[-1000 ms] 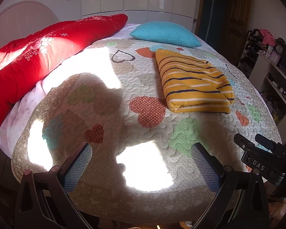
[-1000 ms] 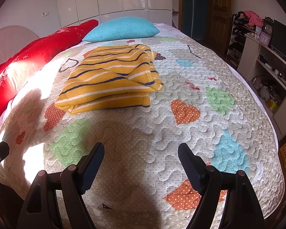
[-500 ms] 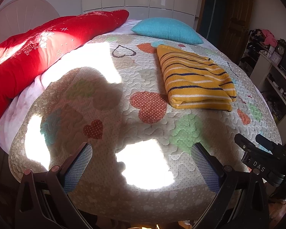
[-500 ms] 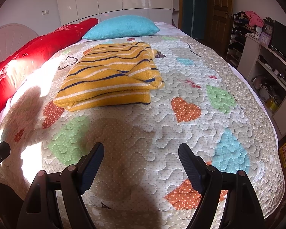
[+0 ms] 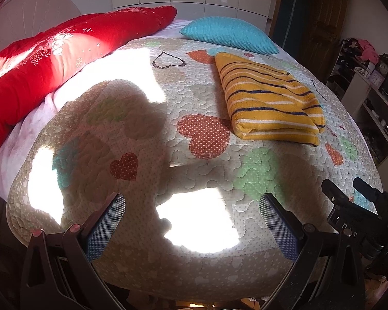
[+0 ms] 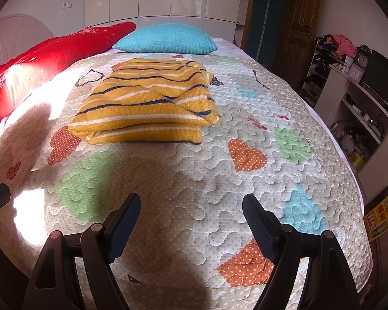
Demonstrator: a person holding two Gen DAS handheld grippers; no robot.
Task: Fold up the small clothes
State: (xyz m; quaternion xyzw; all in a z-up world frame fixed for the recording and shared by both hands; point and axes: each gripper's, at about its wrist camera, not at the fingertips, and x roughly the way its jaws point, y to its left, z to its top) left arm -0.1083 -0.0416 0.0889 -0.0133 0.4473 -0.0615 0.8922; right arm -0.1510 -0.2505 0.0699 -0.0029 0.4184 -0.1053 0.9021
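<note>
A yellow sweater with navy and white stripes (image 5: 269, 100) lies folded in a neat rectangle on the quilted bedspread (image 5: 152, 139), right of centre in the left wrist view and upper middle in the right wrist view (image 6: 147, 106). My left gripper (image 5: 191, 206) is open and empty, held above the foot of the bed, well short of the sweater. My right gripper (image 6: 190, 208) is open and empty, also near the foot end, apart from the sweater. The right gripper's body shows at the right edge of the left wrist view (image 5: 349, 206).
A red duvet (image 5: 51, 62) lies along the left side of the bed and a turquoise pillow (image 6: 165, 38) at the head. White shelves with clutter (image 6: 354, 108) stand right of the bed. Wardrobes and a wooden door (image 6: 297, 25) are behind.
Both grippers have drawn back slightly from the sweater and tilted a little; the sweater sits a bit farther up in both views. Both grippers stay open.
</note>
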